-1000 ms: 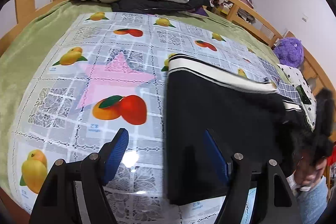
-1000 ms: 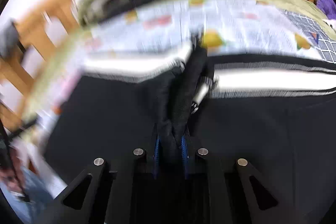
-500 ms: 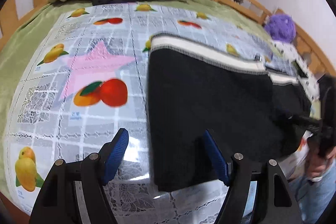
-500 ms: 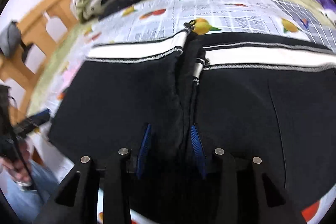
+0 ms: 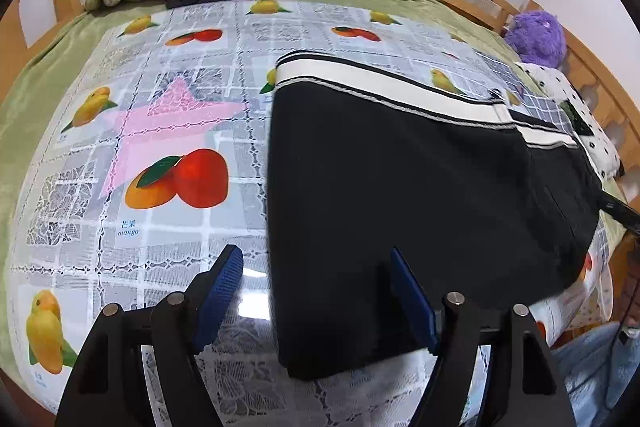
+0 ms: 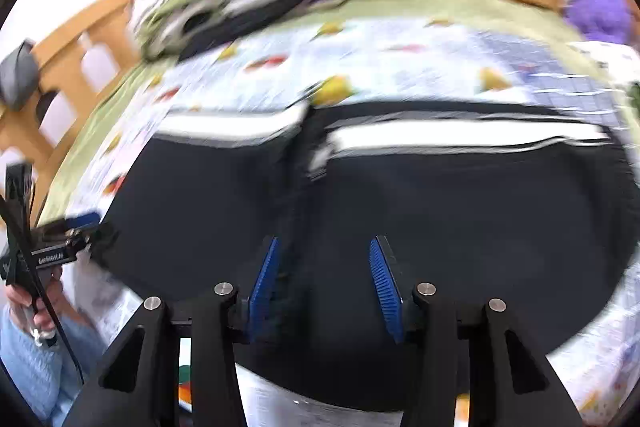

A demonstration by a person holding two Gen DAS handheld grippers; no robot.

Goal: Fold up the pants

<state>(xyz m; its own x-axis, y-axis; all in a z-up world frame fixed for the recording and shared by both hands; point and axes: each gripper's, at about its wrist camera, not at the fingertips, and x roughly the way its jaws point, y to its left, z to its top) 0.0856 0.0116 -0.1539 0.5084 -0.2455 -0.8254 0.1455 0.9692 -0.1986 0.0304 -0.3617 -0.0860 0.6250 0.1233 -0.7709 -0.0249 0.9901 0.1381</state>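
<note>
the right tool [image 6: 324, 283] has just been opening, letting go the middle ridge of the pants [image 5: 420, 187]; nothing is pinched between its blue pads now. the left tool [image 5: 316, 299] is standing wide apart, straddling the near left corner. the pants are lying flat on the bed [image 5: 132, 131], halves together. no containers are showing.

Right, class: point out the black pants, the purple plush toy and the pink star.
black pants [image 5: 400, 187], left wrist view, dark middle.
purple plush toy [image 5: 536, 37], left wrist view, its body.
pink star [image 5: 168, 119], left wrist view, centre.
</note>
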